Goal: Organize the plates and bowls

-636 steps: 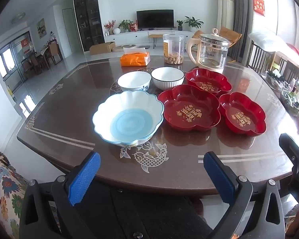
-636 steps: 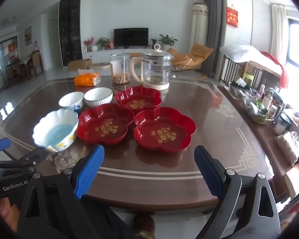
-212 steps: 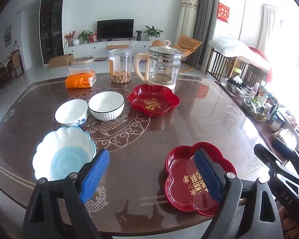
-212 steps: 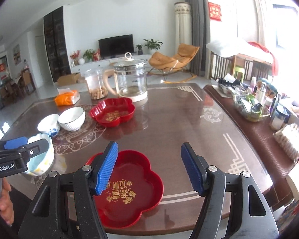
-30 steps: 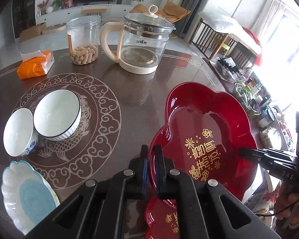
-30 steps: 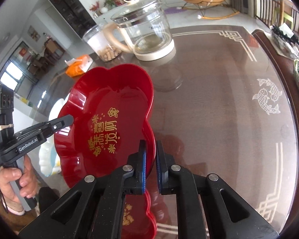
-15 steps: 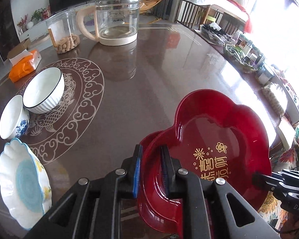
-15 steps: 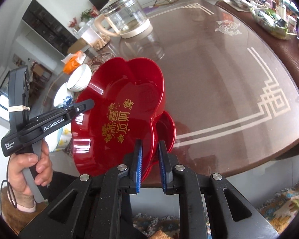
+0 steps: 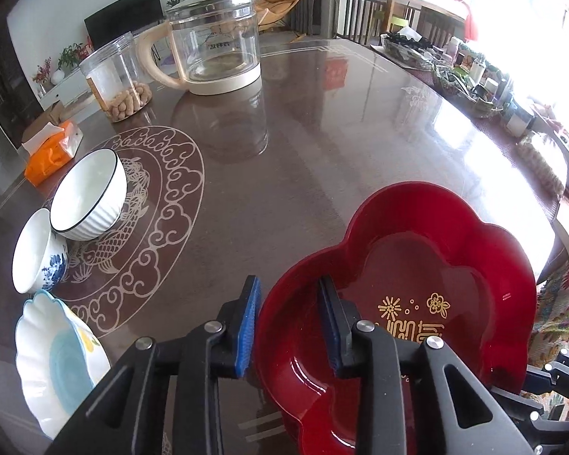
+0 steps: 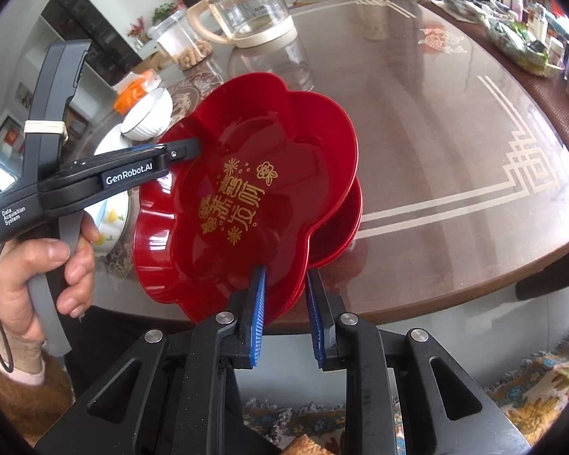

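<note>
The top red flower-shaped plate (image 10: 246,193) has been set on the red stack at the table's (image 10: 436,151) 6 o'clock edge. Both the left gripper (image 9: 290,318) and right gripper (image 10: 286,314) have just been opening — rims probably freed. They're best withdrawn straight back — no nudging.

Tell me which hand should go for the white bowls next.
Left. The left gripper is open astride the red plate rim, and both white bowls sit on its side. The right gripper, also open, is on the plate's far side from them.
</note>
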Demonstrator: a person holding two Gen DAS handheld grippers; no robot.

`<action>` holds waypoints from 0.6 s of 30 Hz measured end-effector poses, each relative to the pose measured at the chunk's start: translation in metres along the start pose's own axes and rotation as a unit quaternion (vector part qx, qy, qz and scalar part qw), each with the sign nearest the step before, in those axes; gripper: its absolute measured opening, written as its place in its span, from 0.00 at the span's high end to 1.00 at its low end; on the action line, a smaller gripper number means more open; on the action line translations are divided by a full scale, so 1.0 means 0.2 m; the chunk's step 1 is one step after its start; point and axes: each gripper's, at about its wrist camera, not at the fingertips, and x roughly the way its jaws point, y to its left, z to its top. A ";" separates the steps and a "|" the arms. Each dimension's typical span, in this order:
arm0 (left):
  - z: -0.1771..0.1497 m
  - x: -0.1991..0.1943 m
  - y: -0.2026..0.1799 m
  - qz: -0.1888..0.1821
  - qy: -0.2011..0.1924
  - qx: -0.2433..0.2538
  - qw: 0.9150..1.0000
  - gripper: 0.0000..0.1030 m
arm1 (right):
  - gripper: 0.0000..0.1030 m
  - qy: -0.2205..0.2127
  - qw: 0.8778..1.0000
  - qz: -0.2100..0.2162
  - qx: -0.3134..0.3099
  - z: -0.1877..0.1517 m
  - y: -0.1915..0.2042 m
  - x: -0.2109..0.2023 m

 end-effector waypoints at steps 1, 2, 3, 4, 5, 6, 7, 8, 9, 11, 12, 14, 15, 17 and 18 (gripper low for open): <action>0.00 0.00 0.00 0.002 -0.001 0.002 1.000 0.67 | 0.72 0.001 1.000 -0.001 -0.009 0.00 0.01 0.00; 0.01 0.00 -0.01 0.003 -0.001 0.003 1.000 0.58 | 0.69 0.003 1.000 0.003 -0.015 0.00 0.02 0.01; 0.01 -0.01 -0.01 0.005 -0.005 0.002 1.000 0.53 | 0.67 0.005 1.000 0.004 -0.017 -0.01 0.03 0.00; 0.01 -0.03 -0.01 0.009 -0.012 0.002 1.000 0.43 | 0.67 0.008 1.000 0.003 -0.019 -0.01 0.03 0.01; 0.01 -0.05 0.00 0.015 -0.022 0.002 1.000 0.36 | 0.67 0.008 1.000 0.005 -0.022 -0.02 0.04 0.01; 0.02 -0.07 0.00 0.020 -0.031 0.002 0.999 0.34 | 0.67 0.006 1.000 0.003 -0.024 -0.02 0.04 0.00; 0.02 -0.10 0.01 0.024 -0.039 0.001 0.999 0.32 | 0.67 0.000 1.000 0.000 -0.027 -0.02 0.05 -0.01; 0.02 -0.13 0.02 0.025 -0.046 -0.003 0.999 0.32 | 0.67 -0.005 0.999 -0.004 -0.032 -0.02 0.06 -0.02; 0.02 -0.15 0.03 0.023 -0.052 -0.009 0.998 0.32 | 0.67 -0.010 0.999 -0.009 -0.036 -0.02 0.06 -0.03; 0.02 -0.22 0.07 0.012 -0.068 -0.024 0.997 0.32 | 0.67 -0.027 0.998 -0.019 -0.045 -0.03 0.06 -0.07; 0.01 -0.25 0.09 0.007 -0.076 -0.033 0.997 0.31 | 0.67 -0.037 0.998 -0.027 -0.050 -0.03 0.07 -0.10; -0.02 -0.32 0.12 -0.004 -0.092 -0.053 0.994 0.25 | 0.66 -0.063 0.995 -0.043 -0.058 -0.04 0.07 -0.15; -0.04 -0.35 0.14 -0.009 -0.099 -0.065 0.993 0.23 | 0.63 -0.076 0.994 -0.050 -0.061 -0.04 0.07 -0.17; -0.10 -0.39 0.16 -0.025 -0.112 -0.082 0.990 0.23 | 0.52 -0.099 0.991 -0.063 -0.064 -0.04 0.08 -0.18; -0.13 -0.41 0.16 -0.031 -0.115 -0.089 0.989 0.23 | 0.47 -0.110 0.990 -0.065 -0.063 -0.05 0.08 -0.19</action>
